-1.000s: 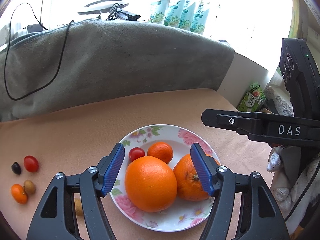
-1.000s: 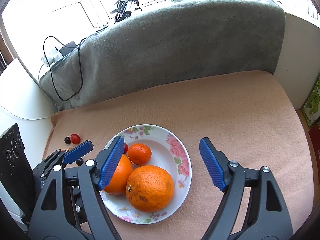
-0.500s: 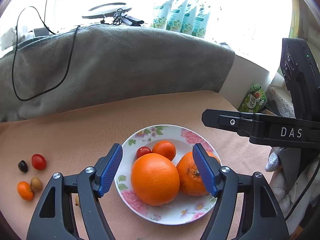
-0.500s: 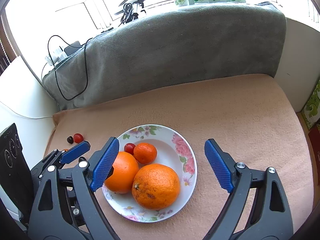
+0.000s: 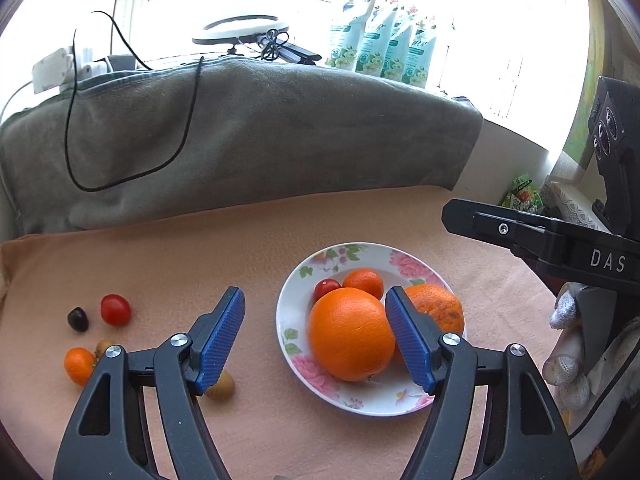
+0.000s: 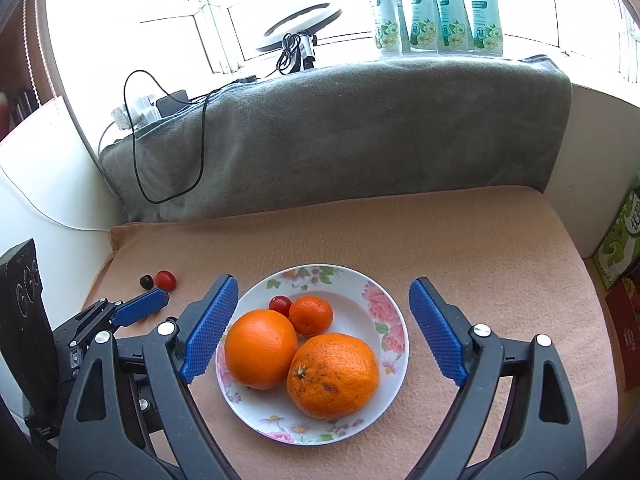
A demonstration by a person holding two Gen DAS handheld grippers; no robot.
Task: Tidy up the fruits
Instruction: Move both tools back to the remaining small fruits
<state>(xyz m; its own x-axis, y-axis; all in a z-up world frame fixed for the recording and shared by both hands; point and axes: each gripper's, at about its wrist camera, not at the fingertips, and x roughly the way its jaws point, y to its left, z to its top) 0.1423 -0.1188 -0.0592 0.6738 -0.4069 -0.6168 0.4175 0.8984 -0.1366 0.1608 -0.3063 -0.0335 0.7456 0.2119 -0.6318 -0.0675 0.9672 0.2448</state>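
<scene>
A flowered white plate [image 5: 360,249] on the peach cloth holds two big oranges [image 5: 352,334] [image 5: 438,308], a mandarin [image 5: 363,282] and a cherry tomato [image 5: 326,289]. My left gripper [image 5: 313,292] is open and empty over the plate's left edge. Its right finger stands in front of the gap between the oranges. Loose fruit lies to the left: a red tomato [image 5: 115,310], a dark berry [image 5: 77,319], a small mandarin [image 5: 79,365] and a brown fruit [image 5: 220,386]. My right gripper [image 6: 323,292] is open wide and empty, its fingers either side of the plate [image 6: 396,344].
A grey blanket [image 5: 260,132] with a black cable [image 5: 72,140] walls off the back. Pouches [image 6: 436,8] and a ring light [image 6: 302,26] stand on the sill. A green carton [image 6: 620,248] is at the right edge. A gloved hand [image 5: 568,364] holds the right gripper.
Both grippers drew back from the plate. The left one shifted left, so the big orange is no longer centred between its fingers. The right fingers spread wider.
</scene>
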